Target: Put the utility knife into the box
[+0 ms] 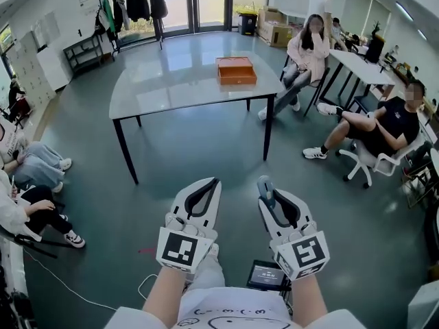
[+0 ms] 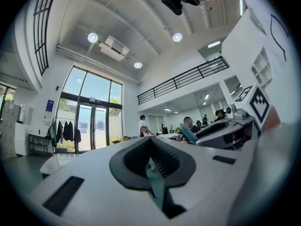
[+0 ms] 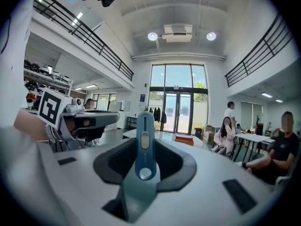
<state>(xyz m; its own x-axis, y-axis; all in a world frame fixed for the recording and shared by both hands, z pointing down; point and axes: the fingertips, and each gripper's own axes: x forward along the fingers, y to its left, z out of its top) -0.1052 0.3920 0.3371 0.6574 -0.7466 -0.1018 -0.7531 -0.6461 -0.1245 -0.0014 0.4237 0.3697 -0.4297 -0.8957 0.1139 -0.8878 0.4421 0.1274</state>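
As the right gripper [image 1: 274, 196] hangs low in front, its jaws pinch the blue utility knife [image 3: 144, 145].
Just beside it, the left gripper [image 1: 210, 184] has its jaws pressed together, empty; farther off, the orange box [image 1: 236, 70] sits on the grey table [image 1: 158, 88], well apart from both.

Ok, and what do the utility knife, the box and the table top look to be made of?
The utility knife looks like moulded plastic: a smooth, matt blue body with a pale grey slider. The box is orange-brown and flat-lidded, perhaps wood or card; it is too far off to settle. The table top is pale and glossy, likely glass or laminate, judging by its sheen.
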